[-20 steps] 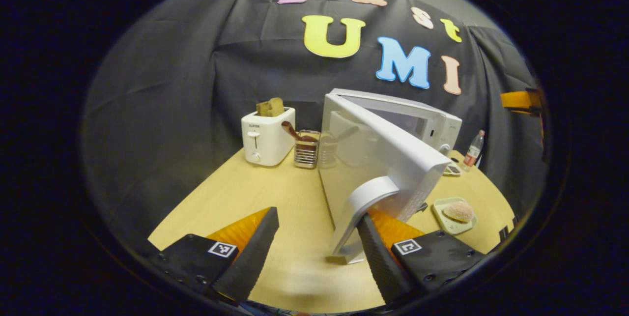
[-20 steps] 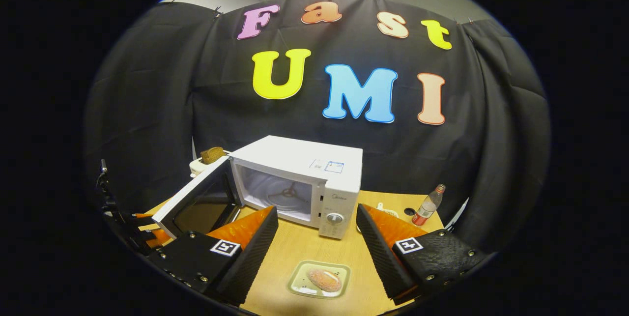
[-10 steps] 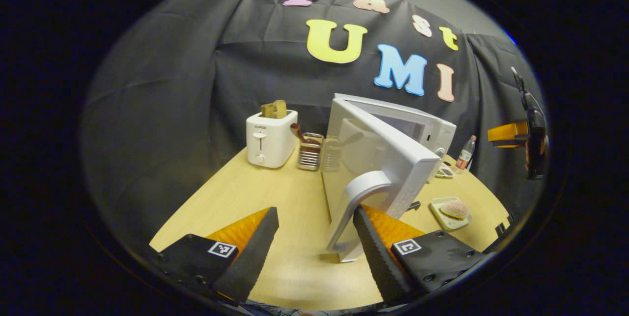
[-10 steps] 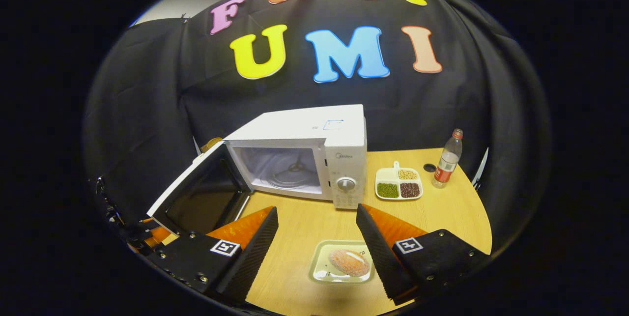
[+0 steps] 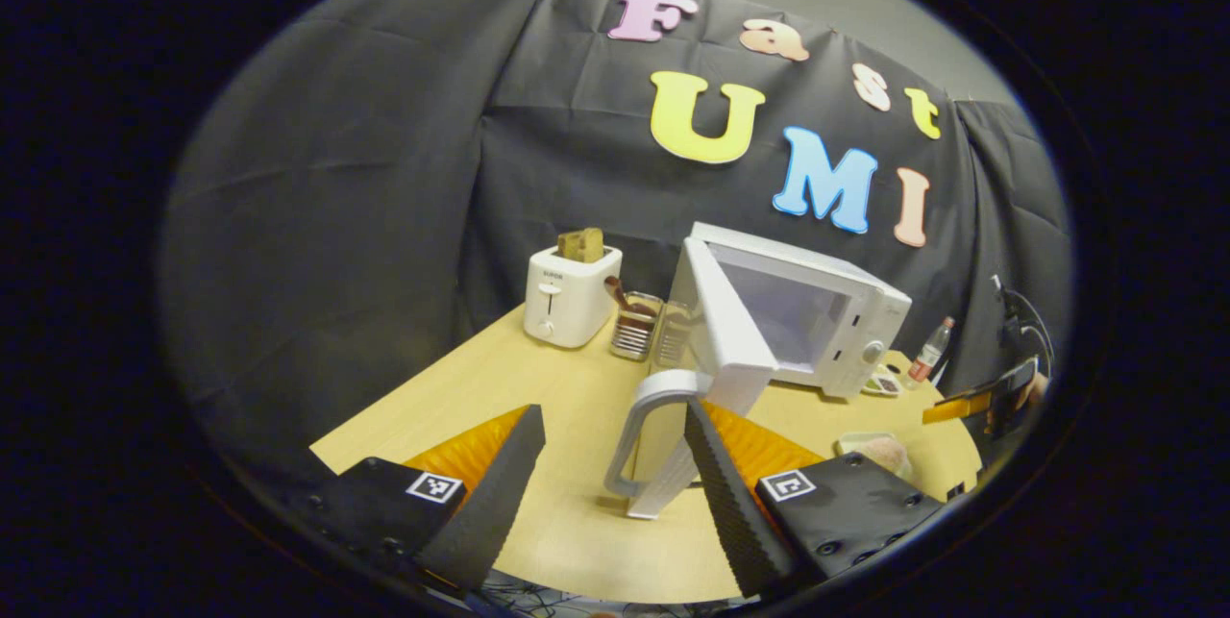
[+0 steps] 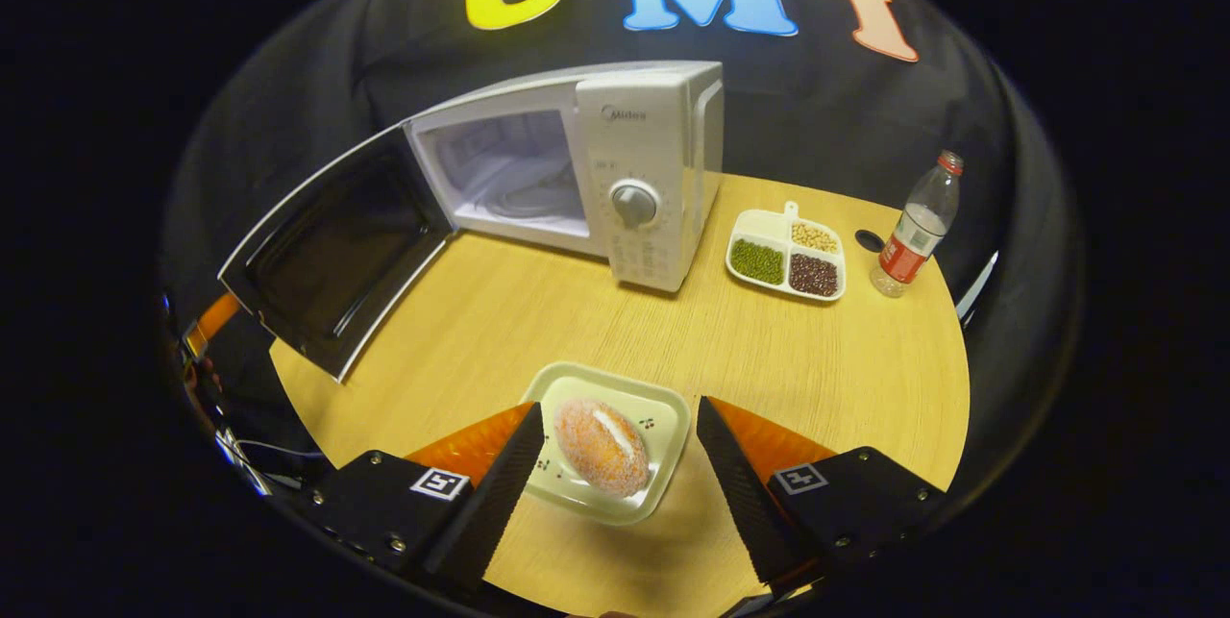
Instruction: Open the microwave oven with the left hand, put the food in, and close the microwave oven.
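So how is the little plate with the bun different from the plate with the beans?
The bun plate has one open space holding a single round bun; the bean plate is split into sections with green, tan and dark beans. The bun plate sits between the right gripper fingers; the bean plate lies farther off beside the microwave. Both are pale and rest on the table.

The microwave stands with its door swung wide to the left, and the cavity gapes unblocked. A broad stretch of bare bench runs from the plate up to that opening. To the right, a divided dish and a bottle crowd the corner. In the left gripper view, the toaster and rack stand behind the door's outer side, and the door handle sits between the left tongs.
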The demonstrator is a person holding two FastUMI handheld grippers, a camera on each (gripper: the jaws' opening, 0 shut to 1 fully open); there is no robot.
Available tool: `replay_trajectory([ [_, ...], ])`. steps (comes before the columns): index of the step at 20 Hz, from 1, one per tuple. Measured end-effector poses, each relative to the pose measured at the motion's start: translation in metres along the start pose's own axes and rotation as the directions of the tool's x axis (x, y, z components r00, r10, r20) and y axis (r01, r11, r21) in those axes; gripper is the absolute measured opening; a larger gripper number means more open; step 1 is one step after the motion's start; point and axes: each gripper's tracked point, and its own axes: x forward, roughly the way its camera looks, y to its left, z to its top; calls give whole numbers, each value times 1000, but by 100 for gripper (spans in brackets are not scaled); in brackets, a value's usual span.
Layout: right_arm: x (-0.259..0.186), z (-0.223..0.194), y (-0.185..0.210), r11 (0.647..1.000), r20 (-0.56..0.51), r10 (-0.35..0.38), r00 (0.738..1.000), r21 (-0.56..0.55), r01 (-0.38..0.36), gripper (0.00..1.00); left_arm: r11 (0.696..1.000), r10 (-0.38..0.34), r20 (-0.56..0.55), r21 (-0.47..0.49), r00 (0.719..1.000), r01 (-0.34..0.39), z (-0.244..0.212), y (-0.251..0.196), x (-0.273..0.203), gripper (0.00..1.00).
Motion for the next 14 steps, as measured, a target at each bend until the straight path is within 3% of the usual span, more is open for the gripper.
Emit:
replay_trajectory([
  [3, 16, -17, 0, 995, -40, 20, 999, -101, -24, 99, 998, 47, 70, 28, 996, -49, 41, -13, -22, 100],
  [5, 29, -26, 0, 989, -67, 38, 997, -139, -47, 99, 998, 56, 121, 31, 991, -60, 72, -30, -34, 97],
  [14, 63, -51, 4, 982, -152, 101, 983, -143, -123, 98, 992, 6, 323, 119, 947, -47, 188, -135, -66, 94],
])
